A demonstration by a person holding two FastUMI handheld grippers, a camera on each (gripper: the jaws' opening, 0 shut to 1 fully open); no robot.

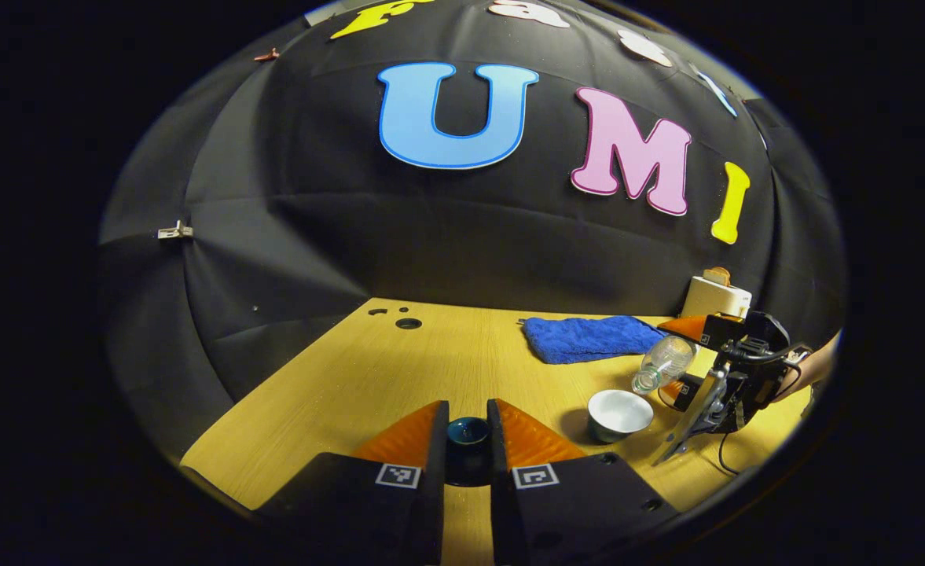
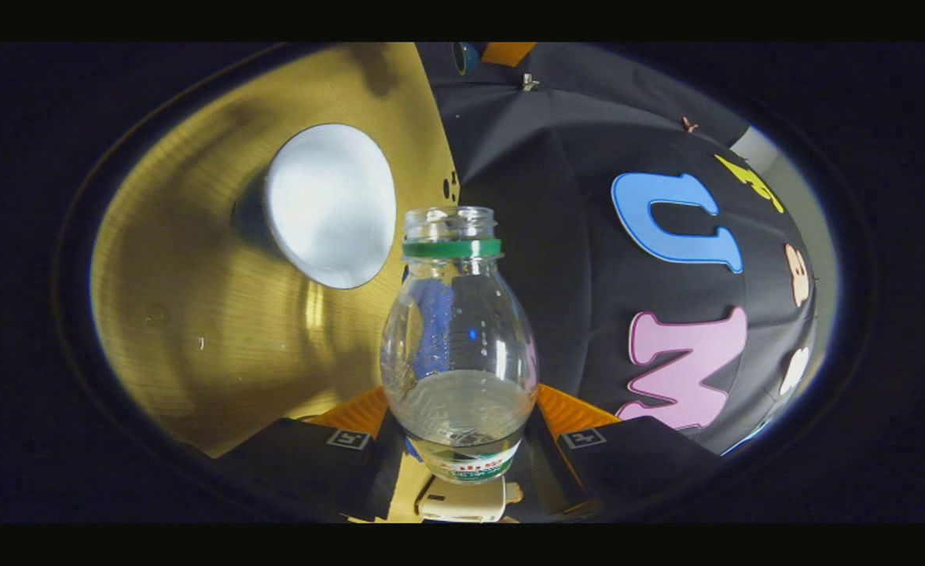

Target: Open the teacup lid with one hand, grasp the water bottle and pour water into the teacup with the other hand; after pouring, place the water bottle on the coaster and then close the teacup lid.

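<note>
Pouring is the step in hand: the right hand-held gripper [image 2: 462, 440] clamps the lower body of the water bottle [image 2: 458, 346], both fingers pressing its sides, and the bottle is tipped so its uncapped mouth points down toward the open teacup [image 2: 328, 204] ahead of it. In the left gripper view the bottle's mouth hangs just above and beside the white cup bowl [image 1: 619, 413], which stands on the wooden surface [image 1: 446, 362]. Water still sits low in the bottle; whether any stream is running I cannot tell. The left hand-held gripper [image 1: 467, 436] holds the dark teacup lid [image 1: 467, 431] pinched between its narrowed fingers, off to the cup's left. A blue cloth [image 1: 588, 336] lies beyond the cup. The next move likely calls for tilting the bottle further until water flows, keeping the mouth centred over the cup, then righting it and carrying it to the coaster, which I cannot make out with certainty.
</note>
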